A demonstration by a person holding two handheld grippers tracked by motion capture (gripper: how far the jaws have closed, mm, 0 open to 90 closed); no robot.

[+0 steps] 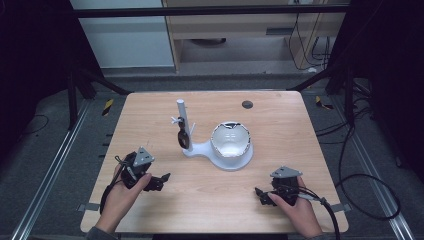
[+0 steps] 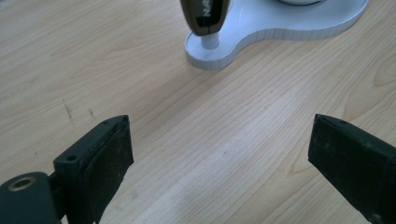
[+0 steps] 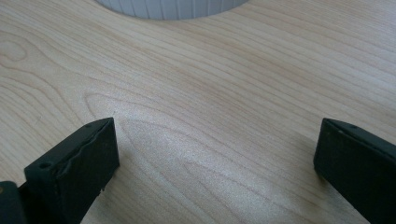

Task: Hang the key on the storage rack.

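A white stand [image 1: 200, 149] with an upright post [image 1: 181, 111] sits mid-table. A dark brown oblong object [image 1: 183, 136] hangs against the post, and a white bowl [image 1: 230, 141] rests on the stand's round end. My left gripper [image 1: 162, 181] lies low over the table at the front left, open and pointing right. In the left gripper view its jaws [image 2: 222, 135] stand wide over bare wood, with the dark object [image 2: 205, 14] and the stand's base [image 2: 280, 23] ahead. My right gripper [image 1: 260, 193] is at the front right, open, with jaws [image 3: 217, 135] apart over wood near the base's edge [image 3: 168, 7].
The wooden table [image 1: 280, 125] has a small dark round grommet [image 1: 247, 104] near its far edge. A black cable [image 1: 350, 190] trails from the right gripper off the table's right side. Metal frame rails run along both sides.
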